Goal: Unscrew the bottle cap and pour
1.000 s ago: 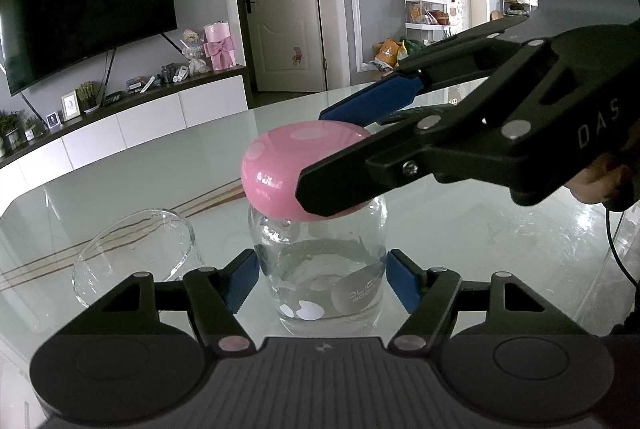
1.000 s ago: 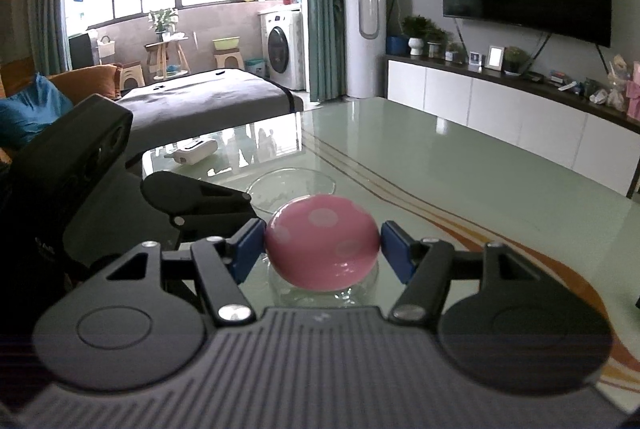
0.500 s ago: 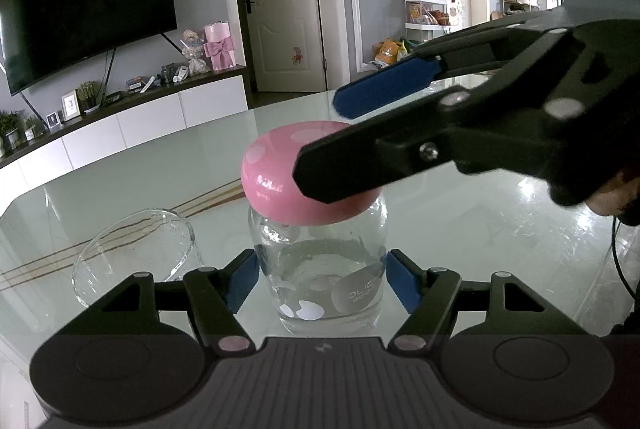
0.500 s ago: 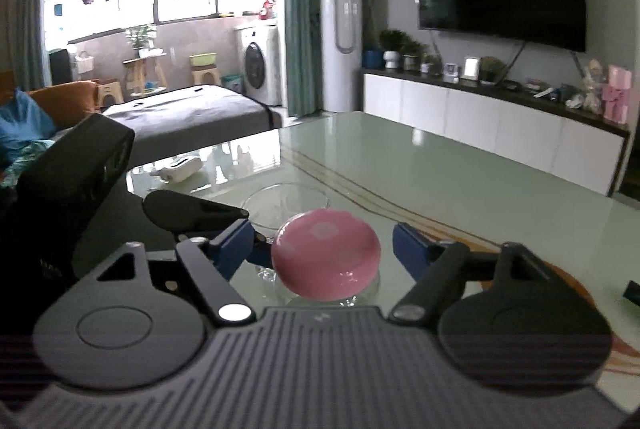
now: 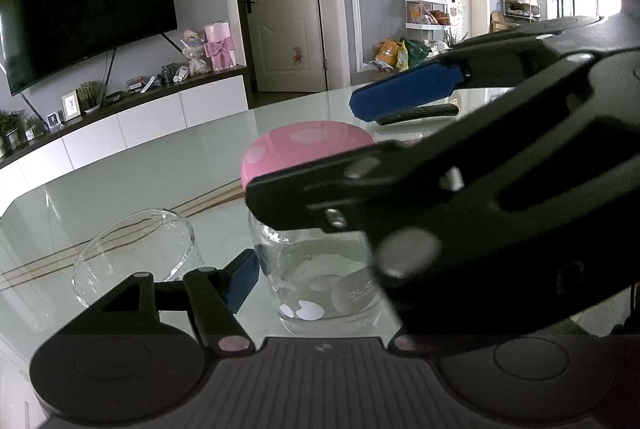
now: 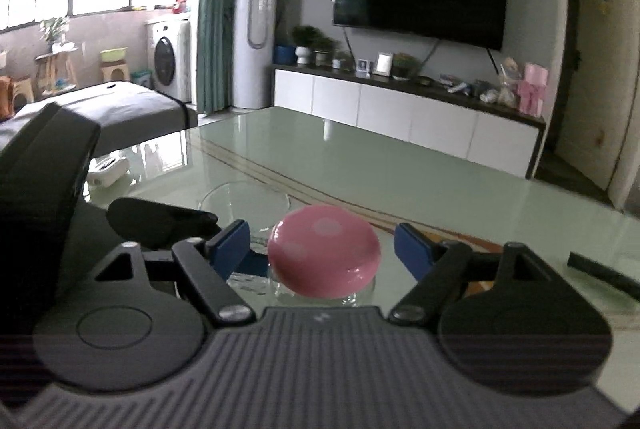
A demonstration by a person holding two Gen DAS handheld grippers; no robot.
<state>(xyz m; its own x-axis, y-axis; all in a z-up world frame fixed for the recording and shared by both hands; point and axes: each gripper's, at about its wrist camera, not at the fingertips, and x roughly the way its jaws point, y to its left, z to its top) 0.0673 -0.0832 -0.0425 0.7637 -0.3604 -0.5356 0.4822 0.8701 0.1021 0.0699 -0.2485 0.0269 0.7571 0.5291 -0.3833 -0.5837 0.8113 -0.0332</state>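
A squat clear glass bottle [image 5: 320, 281] with water stands on the glass table. Its pink dotted cap [image 5: 296, 149] sits on top, also in the right wrist view [image 6: 324, 261]. My left gripper [image 5: 316, 277] is shut on the bottle body; its right finger is hidden behind the right gripper. My right gripper [image 6: 322, 251] is open, its blue pads [image 6: 230, 245] apart from the cap on both sides. In the left wrist view it looms above and right of the cap [image 5: 404, 93]. An empty clear glass [image 5: 136, 261] stands left of the bottle.
A black remote [image 5: 416, 113] lies on the table [image 6: 400, 165] beyond the bottle. The TV cabinet [image 6: 400, 109] stands past the table's far edge. A white object [image 6: 106, 175] lies near the table's left edge.
My right gripper has let go of the cap and opened wider, and has swung so its view turns right. The left gripper still holds the bottle in place.
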